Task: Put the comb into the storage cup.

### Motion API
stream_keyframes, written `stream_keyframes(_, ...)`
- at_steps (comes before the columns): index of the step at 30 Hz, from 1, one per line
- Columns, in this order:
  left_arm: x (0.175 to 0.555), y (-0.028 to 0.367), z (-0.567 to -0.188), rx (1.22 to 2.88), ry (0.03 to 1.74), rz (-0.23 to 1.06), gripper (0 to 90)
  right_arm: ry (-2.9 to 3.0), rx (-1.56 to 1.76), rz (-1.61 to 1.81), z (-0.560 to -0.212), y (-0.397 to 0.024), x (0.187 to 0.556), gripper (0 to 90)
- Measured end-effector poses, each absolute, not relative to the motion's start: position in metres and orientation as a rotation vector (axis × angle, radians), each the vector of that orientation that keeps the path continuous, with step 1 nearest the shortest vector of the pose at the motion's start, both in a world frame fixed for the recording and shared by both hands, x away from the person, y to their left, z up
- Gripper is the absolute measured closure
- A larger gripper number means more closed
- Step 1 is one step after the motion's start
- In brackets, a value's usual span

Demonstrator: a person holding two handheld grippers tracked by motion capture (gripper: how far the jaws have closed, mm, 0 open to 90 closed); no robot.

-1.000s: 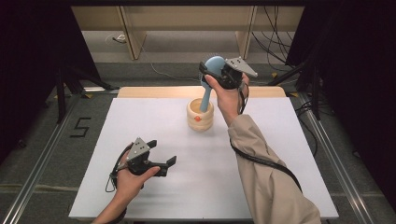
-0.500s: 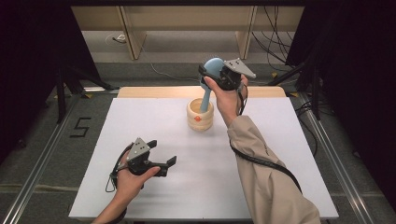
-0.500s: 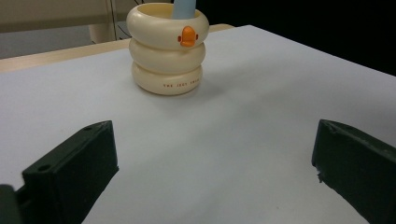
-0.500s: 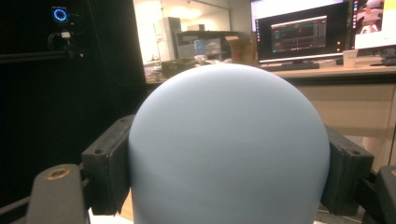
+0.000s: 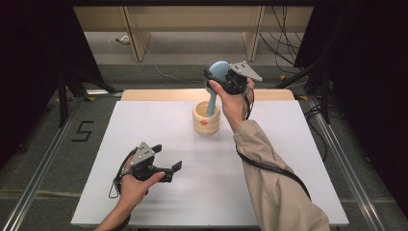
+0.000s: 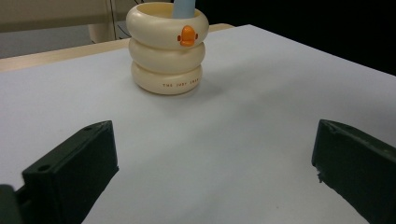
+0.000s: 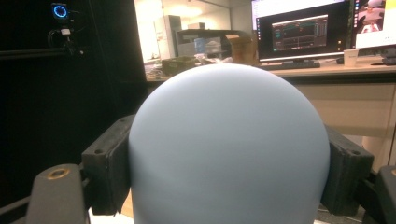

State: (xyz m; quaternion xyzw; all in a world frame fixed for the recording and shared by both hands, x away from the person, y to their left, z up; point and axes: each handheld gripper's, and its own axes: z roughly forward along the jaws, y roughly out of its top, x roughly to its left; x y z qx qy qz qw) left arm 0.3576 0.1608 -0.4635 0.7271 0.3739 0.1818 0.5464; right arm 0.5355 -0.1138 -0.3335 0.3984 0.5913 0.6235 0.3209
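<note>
A cream ringed holder (image 5: pixel 206 119) with an orange duck bill stands on the white table (image 5: pixel 159 120) near its far middle; it also appears in the left gripper view (image 6: pixel 168 51). A light blue tool with a rounded head (image 5: pixel 219 70) rises from the holder, its handle (image 5: pixel 211 103) reaching down inside. My right gripper (image 5: pixel 215 77) is shut on that blue head, and in the right gripper view both black pads (image 7: pixel 108 168) press its sides (image 7: pixel 229 144). Near the table's front left my left gripper (image 5: pixel 174 171) rests open, with bare table between its fingers (image 6: pixel 70 172).
A wooden strip (image 5: pixel 159 95) borders the table's far edge. Wooden furniture legs (image 5: pixel 134 33) and cables (image 5: pixel 284 43) lie beyond it on the floor. A desk with monitors (image 7: pixel 299 32) appears in the right gripper view.
</note>
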Motion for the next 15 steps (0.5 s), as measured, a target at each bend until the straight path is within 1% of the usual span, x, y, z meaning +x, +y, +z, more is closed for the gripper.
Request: stream_keyframes(15, 0.3577, 0.161, -0.4634, 1.722, 0.888, 0.43, 0.0, 1.563, 1.051, 1.629, -0.3395, -0.1114, 0.5366, 20.8)
